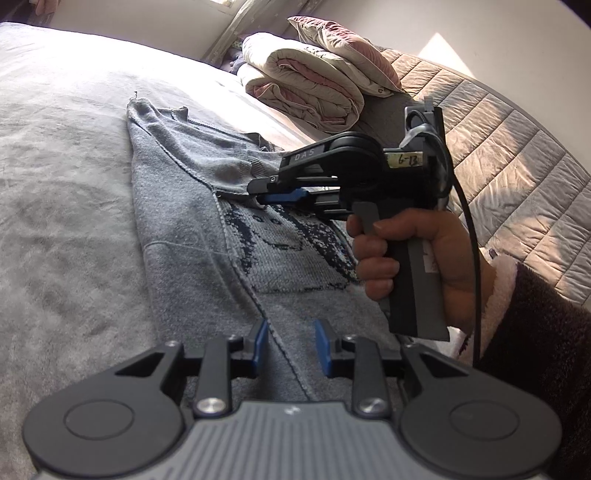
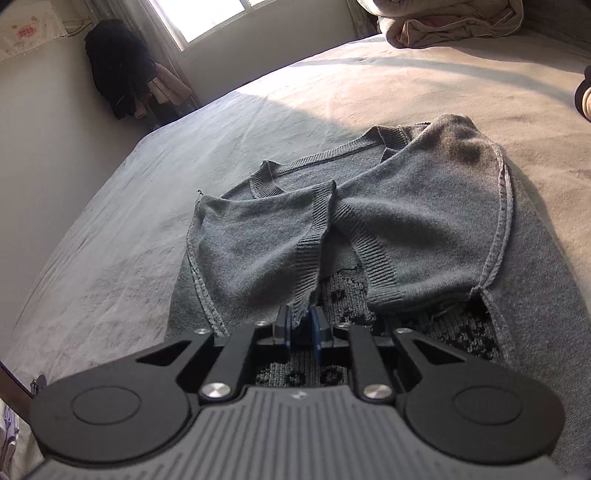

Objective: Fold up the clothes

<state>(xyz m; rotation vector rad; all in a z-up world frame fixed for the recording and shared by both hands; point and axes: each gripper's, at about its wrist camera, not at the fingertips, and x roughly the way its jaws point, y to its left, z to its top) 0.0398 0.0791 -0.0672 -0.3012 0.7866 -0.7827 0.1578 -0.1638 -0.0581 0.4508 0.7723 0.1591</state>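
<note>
A grey knitted sweater (image 1: 177, 221) (image 2: 424, 221) lies inside out on the bed, both sleeves folded in over its patterned chest. My left gripper (image 1: 290, 345) hovers open over the sweater's lower part, where a seam runs beneath the gap and nothing is pinched. A hand (image 1: 406, 251) holds my right gripper (image 1: 258, 192) (image 2: 300, 328) low over the chest. Its blue pads stand close together with the ribbed cuff (image 2: 308, 269) of the left-hand sleeve caught between them.
The bed sheet (image 1: 55, 184) (image 2: 110, 240) spreads wide around the sweater. A folded duvet (image 1: 306, 85) (image 2: 443, 22) and a pillow (image 1: 343, 48) sit by the quilted headboard (image 1: 498, 147). Dark clothes (image 2: 118, 66) hang in the room corner beside a window (image 2: 207, 14).
</note>
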